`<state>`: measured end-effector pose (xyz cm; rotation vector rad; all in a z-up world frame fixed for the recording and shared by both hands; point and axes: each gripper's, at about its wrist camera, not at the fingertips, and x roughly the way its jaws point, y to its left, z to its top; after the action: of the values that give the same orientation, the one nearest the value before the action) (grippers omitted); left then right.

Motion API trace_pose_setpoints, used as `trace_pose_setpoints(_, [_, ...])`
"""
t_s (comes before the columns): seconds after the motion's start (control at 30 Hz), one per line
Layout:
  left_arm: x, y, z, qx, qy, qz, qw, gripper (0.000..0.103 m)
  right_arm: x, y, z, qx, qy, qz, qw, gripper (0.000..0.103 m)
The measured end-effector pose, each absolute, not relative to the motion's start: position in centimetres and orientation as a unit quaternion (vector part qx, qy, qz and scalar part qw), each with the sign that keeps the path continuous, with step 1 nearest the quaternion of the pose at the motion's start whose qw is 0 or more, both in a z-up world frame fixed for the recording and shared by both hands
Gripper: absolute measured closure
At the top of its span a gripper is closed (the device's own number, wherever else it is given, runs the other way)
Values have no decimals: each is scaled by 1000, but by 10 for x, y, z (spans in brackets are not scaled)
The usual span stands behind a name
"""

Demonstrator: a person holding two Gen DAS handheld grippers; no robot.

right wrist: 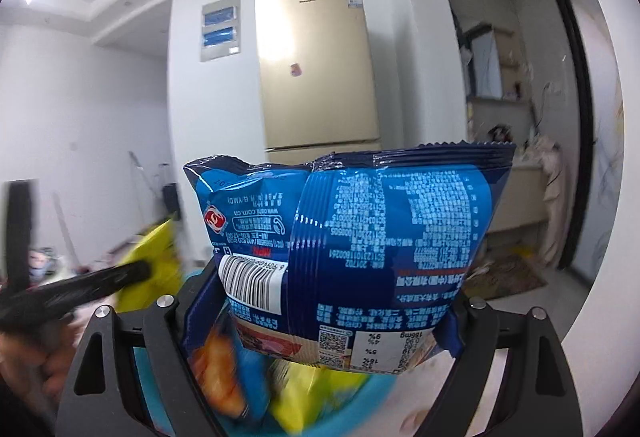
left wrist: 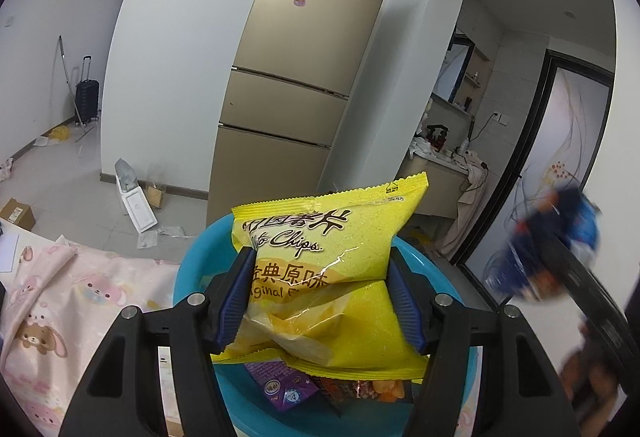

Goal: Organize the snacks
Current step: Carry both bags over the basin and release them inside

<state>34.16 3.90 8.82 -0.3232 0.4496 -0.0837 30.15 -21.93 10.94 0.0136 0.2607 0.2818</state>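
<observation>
My left gripper is shut on a yellow potato chips bag and holds it above a blue basin. The basin holds more snack packs, a purple one and an orange one. My right gripper is shut on a blue snack bag, back side facing me, lifted over the same basin. The right gripper with the blue bag shows blurred at the right of the left wrist view. The yellow bag shows blurred at the left of the right wrist view.
The basin sits on a pink cartoon-print cloth. A gold fridge stands against the wall behind. Boxes and litter lie on the floor to the left. A doorway with a counter is to the right.
</observation>
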Motion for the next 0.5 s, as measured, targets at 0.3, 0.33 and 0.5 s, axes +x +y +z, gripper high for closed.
trace_pose_setpoints(0.3, [344,35,84,-146,228,-47,962,37,394,-181,74,-11,221,107,969,17])
trace_pose_setpoints(0.33, [345,34,84,-146,227,-49,962,37,398,-182,71,-7,228,104,968,17])
trace_pose_setpoints(0.5, [349,36,83,-165,233,-60,956,37,399,-187,65,23,231,121,965,11])
